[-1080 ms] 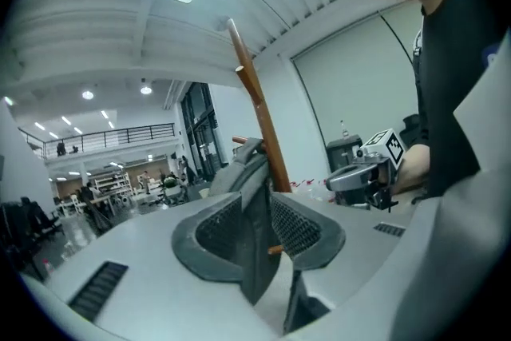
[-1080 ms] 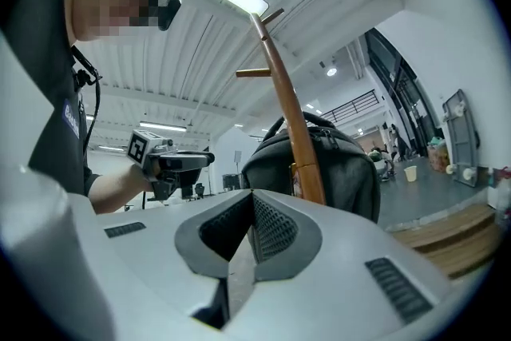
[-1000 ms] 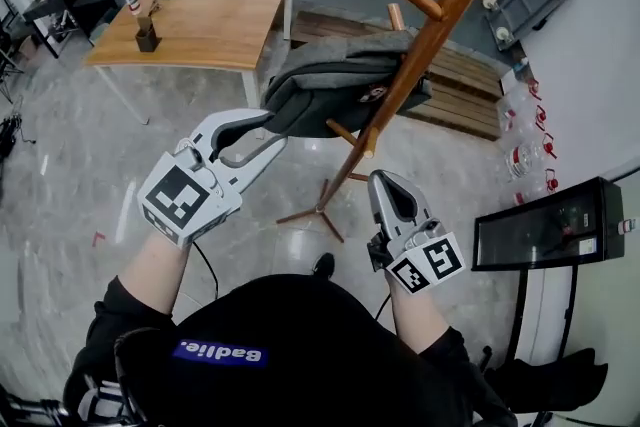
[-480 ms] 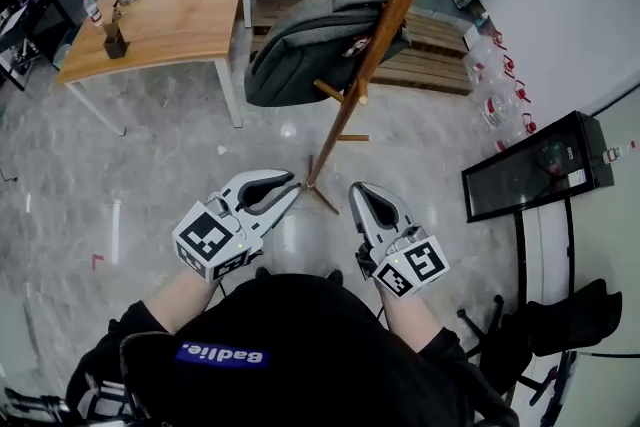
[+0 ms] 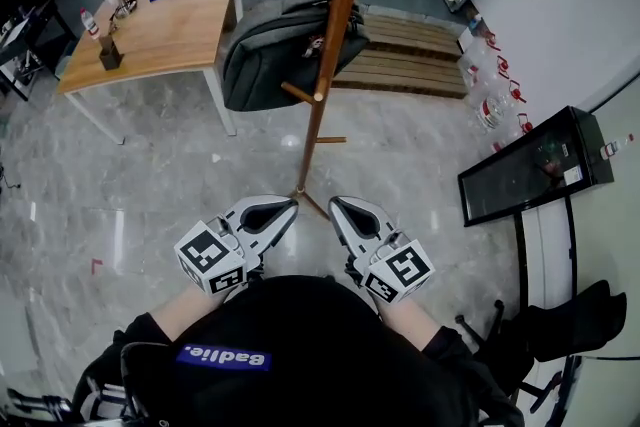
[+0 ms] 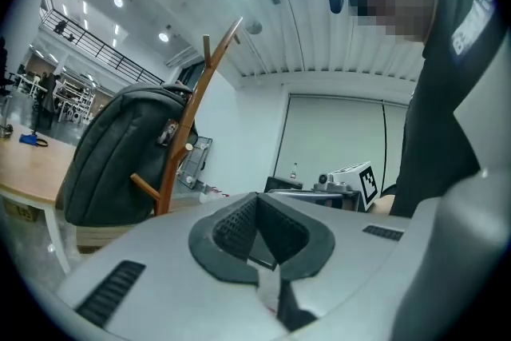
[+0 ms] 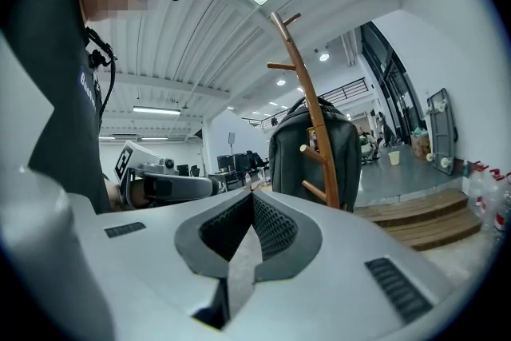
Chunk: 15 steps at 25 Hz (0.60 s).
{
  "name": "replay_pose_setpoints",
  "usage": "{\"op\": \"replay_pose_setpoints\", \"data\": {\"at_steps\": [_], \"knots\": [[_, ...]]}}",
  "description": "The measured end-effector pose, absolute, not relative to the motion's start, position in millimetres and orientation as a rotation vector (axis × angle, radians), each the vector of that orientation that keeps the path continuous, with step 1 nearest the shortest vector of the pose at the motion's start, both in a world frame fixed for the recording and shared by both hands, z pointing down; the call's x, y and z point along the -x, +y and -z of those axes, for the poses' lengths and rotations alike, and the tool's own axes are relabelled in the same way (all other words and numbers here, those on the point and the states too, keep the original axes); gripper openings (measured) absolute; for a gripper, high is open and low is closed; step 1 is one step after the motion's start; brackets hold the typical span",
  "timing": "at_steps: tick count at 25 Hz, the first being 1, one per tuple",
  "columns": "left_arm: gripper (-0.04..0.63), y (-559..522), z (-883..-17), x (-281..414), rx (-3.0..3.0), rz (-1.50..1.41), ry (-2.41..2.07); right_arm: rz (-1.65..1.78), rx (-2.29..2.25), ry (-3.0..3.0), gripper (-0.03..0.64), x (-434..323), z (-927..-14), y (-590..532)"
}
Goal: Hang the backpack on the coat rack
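The grey backpack hangs on a peg of the wooden coat rack, clear of the floor. Both grippers are held close to my body, well short of the rack's feet. My left gripper is shut; its jaws have just been closing with nothing between them. My right gripper is also shut and empty. In the left gripper view the backpack and rack stand off to the left, beyond the left gripper. The right gripper view shows the backpack behind the rack pole, past the right gripper.
A wooden table with small items stands at the back left. A slatted wooden platform lies behind the rack. A black cabinet and a dark chair are on the right, with bottles by the wall.
Both grippers have drawn back from the rack toward my body and sunk lower. The left jaws went from wide open to shut. The backpack stays on the rack.
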<state>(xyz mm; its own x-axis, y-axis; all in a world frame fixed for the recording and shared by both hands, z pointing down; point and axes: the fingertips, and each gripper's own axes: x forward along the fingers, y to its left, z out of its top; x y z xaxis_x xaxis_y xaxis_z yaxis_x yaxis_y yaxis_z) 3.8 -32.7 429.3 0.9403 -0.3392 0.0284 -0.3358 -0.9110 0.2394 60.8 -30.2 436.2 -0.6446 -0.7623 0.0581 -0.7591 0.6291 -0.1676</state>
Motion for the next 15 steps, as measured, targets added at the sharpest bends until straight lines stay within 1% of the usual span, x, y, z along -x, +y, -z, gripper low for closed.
{"op": "replay_pose_setpoints", "data": {"at_steps": [5, 15], "knots": [[0.009, -28.7, -429.2, -22.4, -2.864, 0.012, -0.52, 0.276, 1.307, 2.835, -0.003, -79.0, -438.7, -27.0], [0.009, -21.1, -434.4, -31.3, -2.856, -0.004, -0.545, 0.28, 1.235, 2.874, -0.003, -71.8, -445.4, -19.4]]}}
